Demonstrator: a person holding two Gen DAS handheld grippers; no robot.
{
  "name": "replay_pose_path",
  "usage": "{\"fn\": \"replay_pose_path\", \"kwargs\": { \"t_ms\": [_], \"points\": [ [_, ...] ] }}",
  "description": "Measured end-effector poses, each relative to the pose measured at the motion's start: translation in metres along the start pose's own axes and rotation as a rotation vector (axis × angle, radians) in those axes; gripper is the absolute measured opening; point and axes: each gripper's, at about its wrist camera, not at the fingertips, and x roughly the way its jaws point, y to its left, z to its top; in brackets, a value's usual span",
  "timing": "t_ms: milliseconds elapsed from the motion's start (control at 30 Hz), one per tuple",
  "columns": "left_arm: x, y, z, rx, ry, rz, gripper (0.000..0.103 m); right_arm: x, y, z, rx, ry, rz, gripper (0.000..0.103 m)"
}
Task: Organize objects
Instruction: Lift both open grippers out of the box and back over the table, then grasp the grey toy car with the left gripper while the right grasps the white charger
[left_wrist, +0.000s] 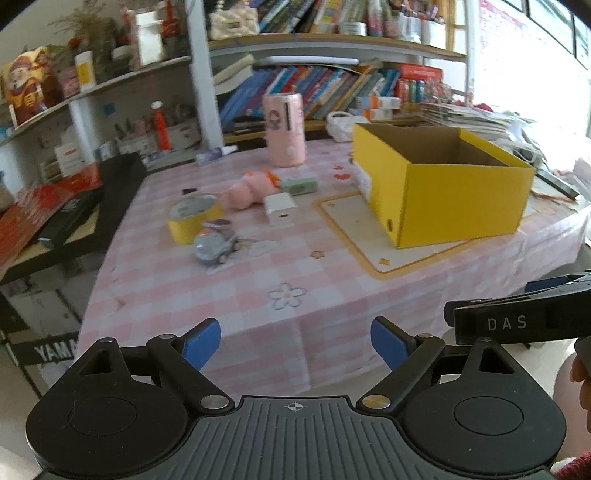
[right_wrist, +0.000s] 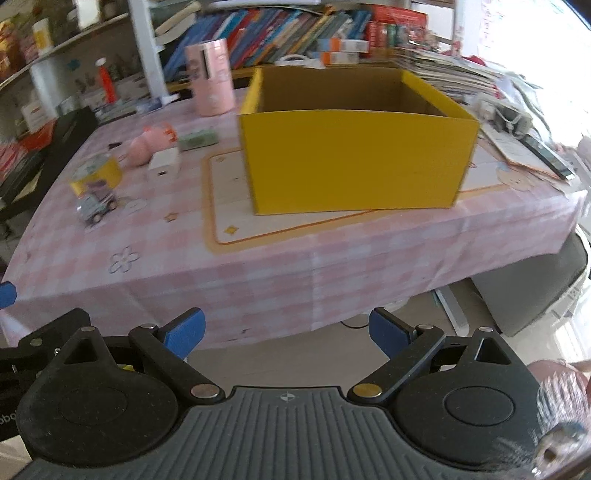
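Observation:
An open yellow box (left_wrist: 443, 184) (right_wrist: 354, 158) stands on a mat on the pink checked table (left_wrist: 258, 295) (right_wrist: 295, 258). To its left lie a yellow tape roll (left_wrist: 192, 218) (right_wrist: 98, 171), a small grey toy car (left_wrist: 214, 245) (right_wrist: 96, 206), a pink plush toy (left_wrist: 245, 192) (right_wrist: 147, 146), a white block (left_wrist: 279, 208) (right_wrist: 165, 161), a green box (left_wrist: 300, 185) (right_wrist: 197, 139) and a tall pink canister (left_wrist: 285, 129) (right_wrist: 212, 77). My left gripper (left_wrist: 295, 345) and right gripper (right_wrist: 286, 334) hang open and empty off the table's near edge.
Shelves full of books (left_wrist: 314, 88) (right_wrist: 277, 37) stand behind the table. Stacked papers (left_wrist: 491, 122) (right_wrist: 454, 70) and a phone (right_wrist: 550, 155) lie at the right. A black low bench (left_wrist: 85, 221) stands at the left. The right gripper's body (left_wrist: 517, 317) shows in the left wrist view.

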Motion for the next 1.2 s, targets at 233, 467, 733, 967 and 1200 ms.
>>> {"fn": "replay_pose_path", "kwargs": {
  "t_ms": [233, 467, 733, 967, 1200],
  "points": [
    [-0.011, 0.027, -0.001, -0.059, -0.030, 0.057, 0.091, -0.004, 0.034, 0.007, -0.080, -0.026, 0.054, 0.096],
    [-0.019, 0.046, 0.000, -0.096, -0.056, 0.084, 0.091, -0.009, 0.058, 0.015, -0.138, -0.056, 0.087, 0.096],
    [-0.021, 0.061, 0.001, -0.124, -0.078, 0.096, 0.091, -0.012, 0.073, 0.022, -0.165, -0.082, 0.115, 0.096],
    [-0.009, 0.064, 0.004, -0.151, -0.071, 0.091, 0.091, -0.001, 0.077, 0.030, -0.182, -0.079, 0.142, 0.093],
    [0.015, 0.071, 0.022, -0.165, -0.066, 0.116, 0.090, 0.024, 0.081, 0.054, -0.184, -0.068, 0.183, 0.082]
  ]
}}
